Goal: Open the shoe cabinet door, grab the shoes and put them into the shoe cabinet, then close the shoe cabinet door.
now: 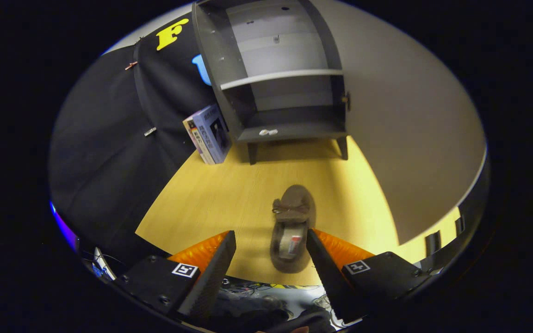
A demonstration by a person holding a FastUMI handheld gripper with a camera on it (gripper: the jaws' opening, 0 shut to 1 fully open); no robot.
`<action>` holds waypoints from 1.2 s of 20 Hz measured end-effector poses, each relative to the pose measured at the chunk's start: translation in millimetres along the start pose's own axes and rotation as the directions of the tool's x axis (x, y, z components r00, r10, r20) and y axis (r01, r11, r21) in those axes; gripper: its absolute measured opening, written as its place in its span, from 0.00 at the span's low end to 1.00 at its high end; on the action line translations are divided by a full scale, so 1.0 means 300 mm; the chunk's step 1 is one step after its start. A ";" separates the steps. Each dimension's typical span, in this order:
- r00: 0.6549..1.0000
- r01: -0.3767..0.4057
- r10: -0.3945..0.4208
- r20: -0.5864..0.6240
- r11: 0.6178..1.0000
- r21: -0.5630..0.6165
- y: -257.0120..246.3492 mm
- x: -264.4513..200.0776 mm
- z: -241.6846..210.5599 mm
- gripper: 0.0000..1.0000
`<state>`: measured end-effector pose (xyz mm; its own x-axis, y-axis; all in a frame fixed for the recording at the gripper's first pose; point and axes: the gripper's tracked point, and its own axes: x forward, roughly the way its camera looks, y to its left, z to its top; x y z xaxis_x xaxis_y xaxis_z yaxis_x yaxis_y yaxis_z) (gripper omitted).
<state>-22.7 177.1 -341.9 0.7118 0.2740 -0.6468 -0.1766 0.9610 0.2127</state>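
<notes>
The gripper (271, 240) hung spread wide and empty above the floor (211, 194). The shoe (293, 226) lay between its fingers, nearer the right one, long axis pointing ahead toward the open cabinet (289, 132) beyond.

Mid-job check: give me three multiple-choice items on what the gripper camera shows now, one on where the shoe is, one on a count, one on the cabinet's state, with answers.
1. Where does the shoe lie?
A. On the cabinet's shelf
B. On the wooden floor, between and just ahead of the gripper fingers
C. On top of the box

2. How many shoes lie on the floor?
A. One
B. Two
C. Three

3. What state is the shoe cabinet in?
A. Door shut
C. Lying on its side
B. Open, shelf and bottom compartment bare of shoes

Answers: 1 B, the shoe sits between the spread fingers, untouched. 2 A, a single brown shoe is seen. 3 B, the interior and its shelf are exposed.
</notes>
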 end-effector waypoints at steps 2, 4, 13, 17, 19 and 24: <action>0.999 0.019 -0.019 -0.027 1.000 -0.001 -0.017 0.104 -0.052 0.98; 0.999 0.036 -0.036 -0.035 0.999 0.014 -0.025 0.196 -0.082 0.98; 0.984 0.180 -0.180 -0.003 0.983 0.034 -0.105 0.514 -0.084 0.69; 0.964 0.259 -0.261 0.053 0.965 0.034 -0.152 0.555 -0.043 0.27; 0.968 0.244 -0.243 0.065 0.970 0.003 -0.140 0.585 -0.044 0.16; 0.970 0.213 -0.211 0.118 0.977 -0.010 -0.103 0.454 0.083 0.11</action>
<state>96.6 183.7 -418.5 0.8079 0.0589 -0.5863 -0.0274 0.9977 0.0624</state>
